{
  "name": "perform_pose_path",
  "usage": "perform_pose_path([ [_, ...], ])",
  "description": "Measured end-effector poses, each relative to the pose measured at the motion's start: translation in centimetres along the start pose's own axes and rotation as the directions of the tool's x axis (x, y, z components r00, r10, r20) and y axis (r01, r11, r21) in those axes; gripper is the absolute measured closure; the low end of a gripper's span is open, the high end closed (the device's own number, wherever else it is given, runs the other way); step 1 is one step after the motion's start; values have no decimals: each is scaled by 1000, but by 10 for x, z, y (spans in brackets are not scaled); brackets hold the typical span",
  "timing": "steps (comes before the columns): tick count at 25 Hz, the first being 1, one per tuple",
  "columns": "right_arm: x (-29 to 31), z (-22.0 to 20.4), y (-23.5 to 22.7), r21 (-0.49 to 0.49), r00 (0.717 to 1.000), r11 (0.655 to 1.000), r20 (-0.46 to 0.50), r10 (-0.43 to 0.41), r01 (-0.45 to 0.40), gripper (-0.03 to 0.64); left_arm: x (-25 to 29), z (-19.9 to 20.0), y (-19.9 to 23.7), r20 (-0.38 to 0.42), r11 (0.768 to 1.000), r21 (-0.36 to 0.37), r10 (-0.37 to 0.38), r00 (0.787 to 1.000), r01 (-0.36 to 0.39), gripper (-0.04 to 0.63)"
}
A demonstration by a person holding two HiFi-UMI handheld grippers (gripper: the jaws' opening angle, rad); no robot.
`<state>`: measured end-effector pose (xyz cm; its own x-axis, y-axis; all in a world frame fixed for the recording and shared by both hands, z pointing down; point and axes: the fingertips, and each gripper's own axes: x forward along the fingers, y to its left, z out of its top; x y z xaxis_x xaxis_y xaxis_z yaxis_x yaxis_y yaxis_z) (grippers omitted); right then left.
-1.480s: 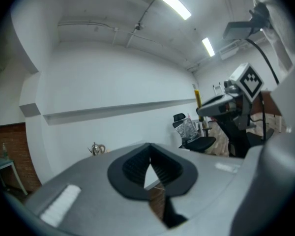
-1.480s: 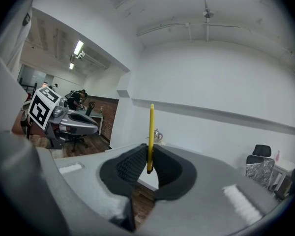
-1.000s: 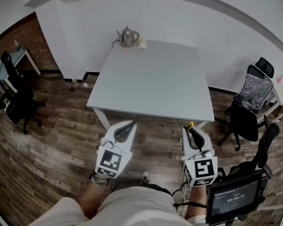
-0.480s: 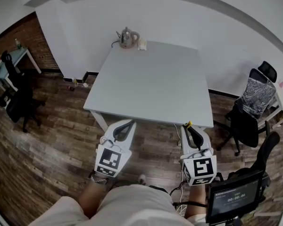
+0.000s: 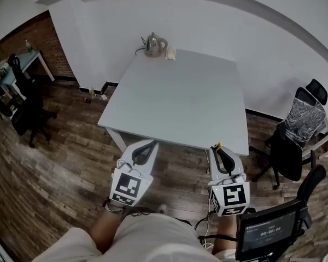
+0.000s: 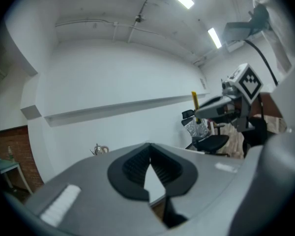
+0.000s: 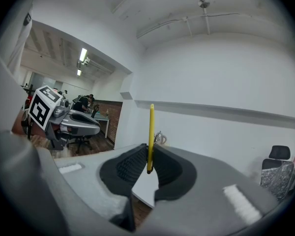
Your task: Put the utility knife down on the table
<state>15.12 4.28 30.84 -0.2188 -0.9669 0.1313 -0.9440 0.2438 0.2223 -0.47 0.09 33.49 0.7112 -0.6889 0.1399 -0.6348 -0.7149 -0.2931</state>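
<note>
White table (image 5: 175, 91) lies just ahead of both tongs. Right tongs (image 5: 221, 150) clamp the yellow knife (image 7: 151, 132) upright; left tongs (image 5: 148, 145) closed, empty. Step: approach. Next, probably: reach over the tabletop, lower, release.

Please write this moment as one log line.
right claw: holds knife upright | left claw: shut, empty | knife: not yet on table

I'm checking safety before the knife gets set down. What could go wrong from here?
1. The right hand-held gripper pinches the utility knife only near its lower end, with most of it standing upright above the jaws. It may tip or slip out.
2. That gripper is short of the table, over the wooden floor. Letting go now would drop the knife there.
</note>
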Motion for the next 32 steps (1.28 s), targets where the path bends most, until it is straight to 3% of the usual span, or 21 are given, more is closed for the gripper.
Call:
perform_pose_path([
  [5, -9, -5, 10, 4, 1000, 1000, 15, 6, -6, 571, -15, -11, -8, -11, 1000, 3, 9, 1000, -9, 589],
  [21, 14, -23, -13, 45, 998, 999, -65, 21, -18, 571, 19, -18, -5, -74, 999, -24, -31, 997, 29, 589],
  [32, 17, -22, -17, 24, 998, 1000, -65, 15, -14, 571, 26, -21, -4, -63, 999, -21, -39, 997, 38, 591],
])
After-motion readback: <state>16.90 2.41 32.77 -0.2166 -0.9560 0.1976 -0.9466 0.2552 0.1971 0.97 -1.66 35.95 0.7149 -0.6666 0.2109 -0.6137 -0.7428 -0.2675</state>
